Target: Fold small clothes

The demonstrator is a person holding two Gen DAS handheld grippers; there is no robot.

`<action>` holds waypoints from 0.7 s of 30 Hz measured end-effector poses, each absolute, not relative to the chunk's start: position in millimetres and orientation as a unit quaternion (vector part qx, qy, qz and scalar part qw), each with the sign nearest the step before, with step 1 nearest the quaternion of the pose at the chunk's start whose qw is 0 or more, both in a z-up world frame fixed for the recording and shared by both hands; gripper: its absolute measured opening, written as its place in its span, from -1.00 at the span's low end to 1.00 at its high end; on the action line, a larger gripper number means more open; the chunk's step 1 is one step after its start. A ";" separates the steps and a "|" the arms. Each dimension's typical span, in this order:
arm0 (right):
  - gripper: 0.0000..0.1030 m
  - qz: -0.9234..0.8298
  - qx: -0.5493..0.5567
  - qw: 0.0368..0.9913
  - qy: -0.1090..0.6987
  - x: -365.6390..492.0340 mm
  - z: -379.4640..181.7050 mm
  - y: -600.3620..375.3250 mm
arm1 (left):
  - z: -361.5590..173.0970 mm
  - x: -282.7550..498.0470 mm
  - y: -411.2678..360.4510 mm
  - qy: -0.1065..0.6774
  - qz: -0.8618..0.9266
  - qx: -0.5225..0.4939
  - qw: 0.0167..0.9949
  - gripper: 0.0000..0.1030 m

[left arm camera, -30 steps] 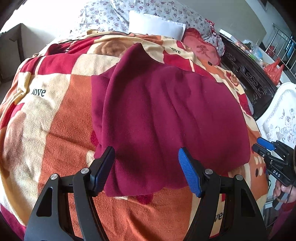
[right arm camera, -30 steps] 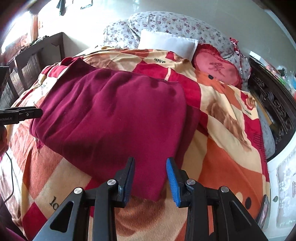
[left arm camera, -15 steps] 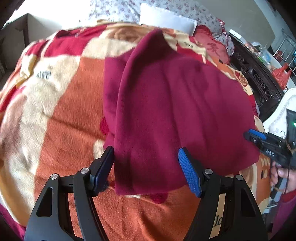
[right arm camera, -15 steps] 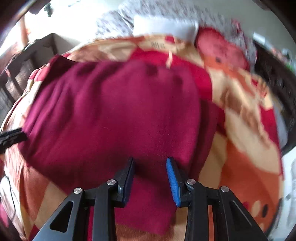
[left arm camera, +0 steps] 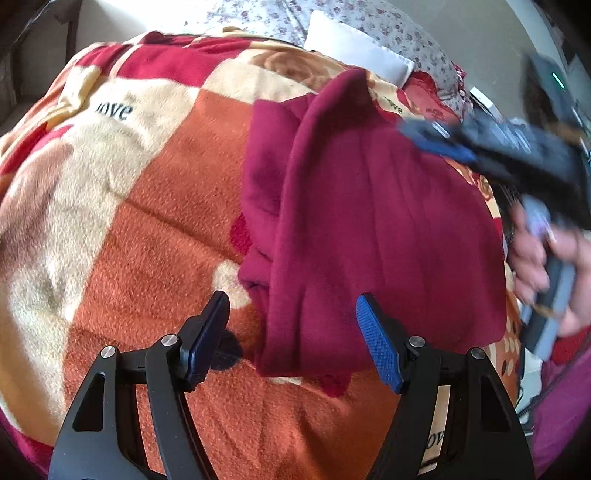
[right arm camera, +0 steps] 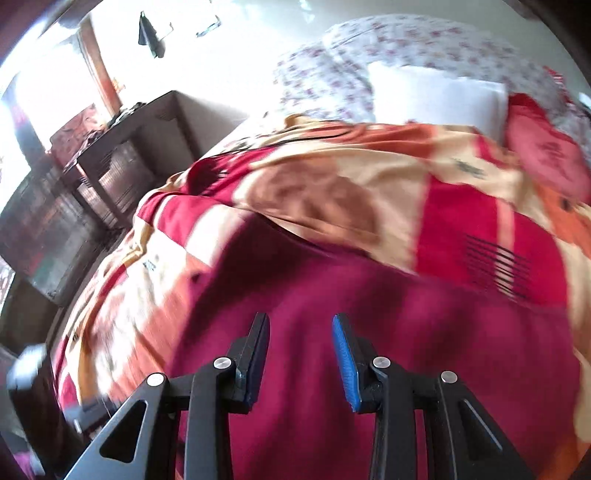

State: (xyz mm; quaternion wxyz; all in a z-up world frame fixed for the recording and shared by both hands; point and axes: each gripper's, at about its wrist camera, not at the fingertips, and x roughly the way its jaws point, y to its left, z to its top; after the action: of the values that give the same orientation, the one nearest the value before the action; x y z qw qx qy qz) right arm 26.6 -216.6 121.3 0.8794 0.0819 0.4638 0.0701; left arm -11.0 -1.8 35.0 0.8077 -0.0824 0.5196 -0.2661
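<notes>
We start at the left, where the checked orange, cream and red blanket (left arm camera: 155, 206) covers the bed, bare fleece across the near left. Our left gripper (left arm camera: 291, 332) hangs over the near edge, fingers spread wide with nothing between them; the left finger (left arm camera: 207, 332) is above bare blanket, the right finger (left arm camera: 376, 339) above the near hem of the maroon garment (left arm camera: 376, 229). That garment lies flat on the blanket right of centre, folded over itself, a narrower layer poking out along its left edge. Far behind it we see a white pillow (left arm camera: 354, 48) against floral bedding (left arm camera: 369, 22). At the right, blurred, our right gripper (left arm camera: 436, 136) reaches over the garment's far right part. From its own camera, the right gripper (right arm camera: 301, 354) shows its fingers parted and empty, close above the maroon cloth (right arm camera: 424, 350), with a dark wooden shelf (right arm camera: 110, 166) far left.
</notes>
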 end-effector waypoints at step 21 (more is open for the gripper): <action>0.47 0.015 -0.153 0.836 0.527 97.1 59.3 -85.6 | 13.2 -15.7 13.0 0.502 -0.272 -0.125 0.811 0.41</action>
State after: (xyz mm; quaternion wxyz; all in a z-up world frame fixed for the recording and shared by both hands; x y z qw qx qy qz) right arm 97.1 -85.6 59.3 0.8360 -0.1531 0.5268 0.0145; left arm -15.7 13.0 13.2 0.8111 -0.1253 0.5023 -0.2723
